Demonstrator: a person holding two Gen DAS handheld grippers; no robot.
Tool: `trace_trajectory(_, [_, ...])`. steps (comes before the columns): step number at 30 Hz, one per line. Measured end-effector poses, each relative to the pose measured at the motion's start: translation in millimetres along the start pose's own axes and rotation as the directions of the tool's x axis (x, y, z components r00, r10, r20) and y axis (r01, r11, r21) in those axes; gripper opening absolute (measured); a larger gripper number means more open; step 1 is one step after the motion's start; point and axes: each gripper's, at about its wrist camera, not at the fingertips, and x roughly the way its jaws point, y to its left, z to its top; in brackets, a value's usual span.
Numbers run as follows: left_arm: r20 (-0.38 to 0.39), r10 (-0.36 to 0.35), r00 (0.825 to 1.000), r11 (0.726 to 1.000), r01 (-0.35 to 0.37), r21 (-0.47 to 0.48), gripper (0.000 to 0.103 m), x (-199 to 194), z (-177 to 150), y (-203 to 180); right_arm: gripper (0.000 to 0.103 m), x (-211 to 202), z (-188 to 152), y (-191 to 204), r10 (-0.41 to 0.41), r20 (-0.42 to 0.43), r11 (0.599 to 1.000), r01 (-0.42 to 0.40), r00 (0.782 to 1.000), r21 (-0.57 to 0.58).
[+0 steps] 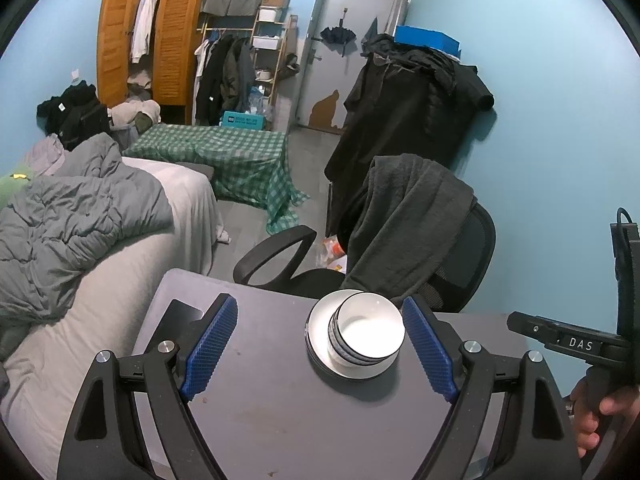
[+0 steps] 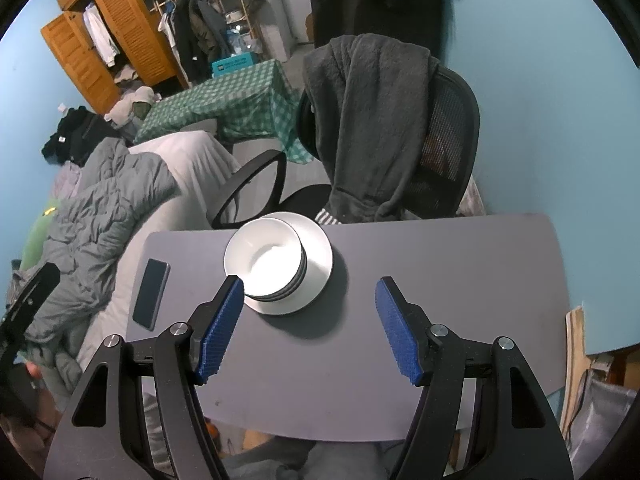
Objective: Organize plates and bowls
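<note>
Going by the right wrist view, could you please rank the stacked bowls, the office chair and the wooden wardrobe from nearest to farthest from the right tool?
1. Stacked bowls, on the table just ahead of the right tool.
2. Office chair, behind the table.
3. Wooden wardrobe, far upper left.

My left gripper [image 1: 320, 344] hangs over the grey table [image 1: 280, 420] with its blue pads [image 1: 210, 344] spread wide and nothing between them touching. The stack of bowls [image 1: 370, 334] sits on the white plates [image 1: 320, 320] just inside my right-hand pad, apart from it. Beyond the plates stands the office chair [image 1: 460, 248], a dark towel [image 1: 404, 216] draped over its back. Right of the plates, a hand [image 1: 596, 420] holds the other gripper's handle.
</note>
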Motion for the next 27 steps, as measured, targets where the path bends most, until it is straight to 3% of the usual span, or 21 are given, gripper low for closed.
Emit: trace_trajectory(27, [-0.019,0.0,1.0,0.999,0.001,0.05,0.086,-3.2,3.1,-10.3,0.068,-8.0,3.6,2.5,0.007,0.01,1.0,-0.007,1.0,0.006])
